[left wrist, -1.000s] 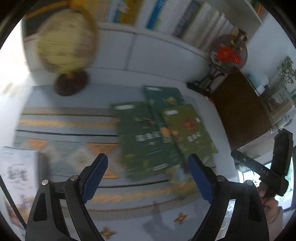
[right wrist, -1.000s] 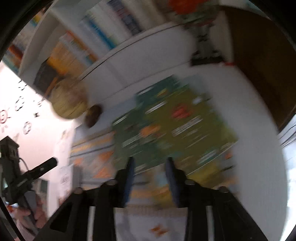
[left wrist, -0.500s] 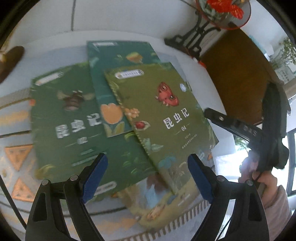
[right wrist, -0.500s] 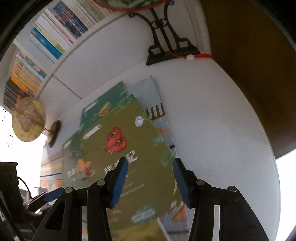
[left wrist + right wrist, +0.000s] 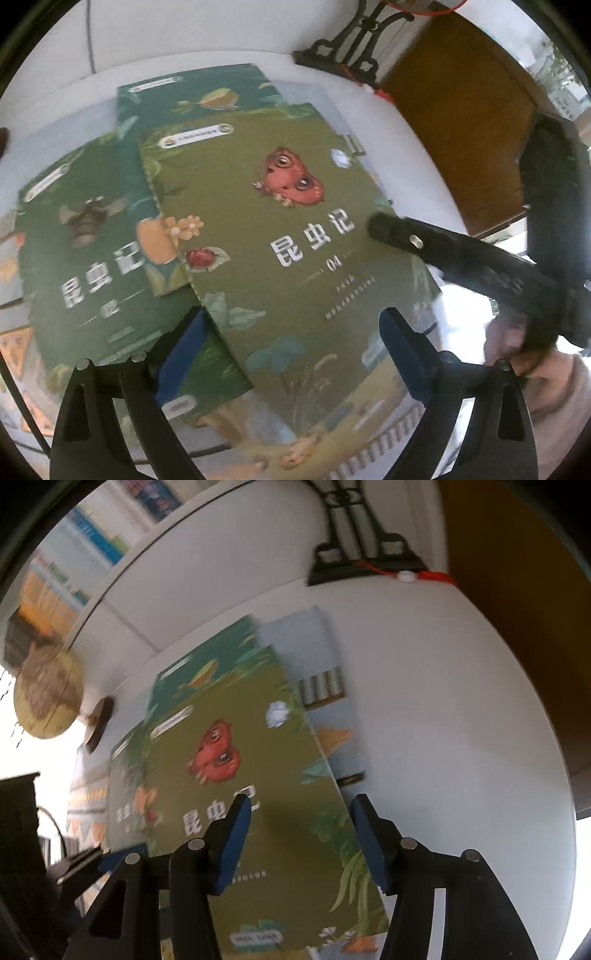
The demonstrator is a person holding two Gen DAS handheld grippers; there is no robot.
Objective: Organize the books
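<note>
Both grippers have dropped closer to the books. The left gripper (image 5: 291, 343), jaws opening wide, and right gripper (image 5: 301, 830), jaws also opening, hover empty over the olive butterfly book (image 5: 266, 236), which tops two overlapping green books (image 5: 92, 229) on the patterned mat (image 5: 332, 738).

The right gripper (image 5: 301, 834) hangs over the olive-green book (image 5: 258, 775), its blue fingers (image 5: 231, 843) opening with nothing pressed between them. That book lies on top of other green books (image 5: 127, 786) on a patterned mat (image 5: 328, 686) spread over the white bench (image 5: 461, 720). A globe (image 5: 46, 692) stands at far left below bookshelves (image 5: 85, 550).
</note>
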